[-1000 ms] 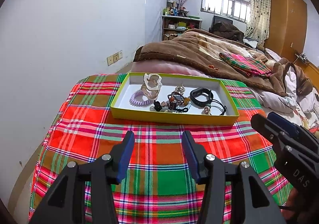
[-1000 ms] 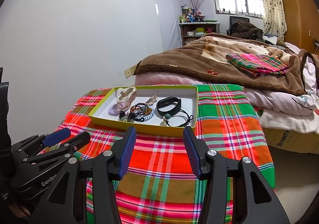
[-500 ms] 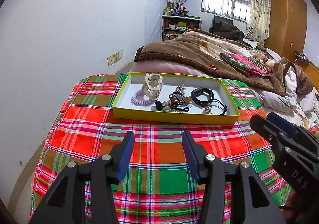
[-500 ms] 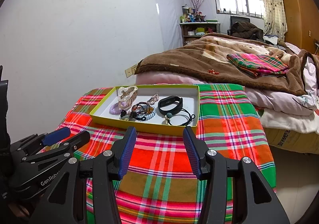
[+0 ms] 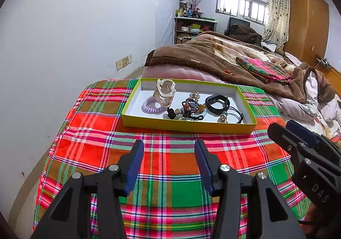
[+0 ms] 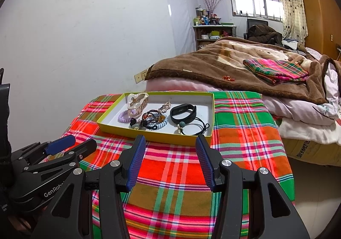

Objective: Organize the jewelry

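Observation:
A shallow yellow-green tray (image 5: 187,126) (image 6: 149,134) sits on the far part of a plaid-covered table. It holds a shell-like hair claw (image 5: 165,90) (image 6: 137,101), a purple coil tie (image 5: 152,107), a beaded bracelet cluster (image 5: 190,106) (image 6: 152,116), a black wristband (image 5: 217,103) (image 6: 183,112) and black elastic ties (image 5: 234,114) (image 6: 195,127). My left gripper (image 5: 169,148) (image 6: 70,146) is open and empty, hovering over the cloth short of the tray. My right gripper (image 6: 170,143) (image 5: 283,130) is open and empty at the tray's near right.
The plaid cloth (image 5: 162,166) covers the table, which abuts a bed with a brown blanket (image 5: 204,56) and a folded plaid cloth (image 5: 264,69). A white wall (image 5: 64,36) runs along the left. Shelves (image 5: 191,28) and a wardrobe (image 5: 307,22) stand far back.
Both grippers have drifted slightly closer to the tray, which sits a little lower and nearer in both views. Both stay open and empty.

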Demonstrator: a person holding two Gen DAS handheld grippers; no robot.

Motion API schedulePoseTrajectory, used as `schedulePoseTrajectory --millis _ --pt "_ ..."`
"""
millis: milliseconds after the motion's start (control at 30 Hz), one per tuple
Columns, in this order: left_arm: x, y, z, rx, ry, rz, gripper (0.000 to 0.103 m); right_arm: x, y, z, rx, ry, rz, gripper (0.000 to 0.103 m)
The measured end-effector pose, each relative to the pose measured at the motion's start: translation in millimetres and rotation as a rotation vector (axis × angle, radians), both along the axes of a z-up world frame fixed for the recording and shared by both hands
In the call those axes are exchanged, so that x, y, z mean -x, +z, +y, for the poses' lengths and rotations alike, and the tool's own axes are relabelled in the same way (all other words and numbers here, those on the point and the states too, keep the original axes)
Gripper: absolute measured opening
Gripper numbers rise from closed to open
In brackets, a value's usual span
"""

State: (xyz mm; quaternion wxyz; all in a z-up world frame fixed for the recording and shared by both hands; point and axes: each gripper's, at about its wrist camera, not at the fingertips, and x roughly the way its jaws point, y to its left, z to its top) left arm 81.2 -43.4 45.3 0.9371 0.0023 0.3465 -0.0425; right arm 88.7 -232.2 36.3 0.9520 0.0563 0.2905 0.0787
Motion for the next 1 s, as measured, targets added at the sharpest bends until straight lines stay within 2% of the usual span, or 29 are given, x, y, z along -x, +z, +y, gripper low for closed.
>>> schedulePoseTrajectory --millis 1000 --pt "-3.3 -3.8 -0.3 -0.008 0.008 0.017 0.051 1.8 -0.8 -0.6 0.003 -0.002 0.003 0.050"
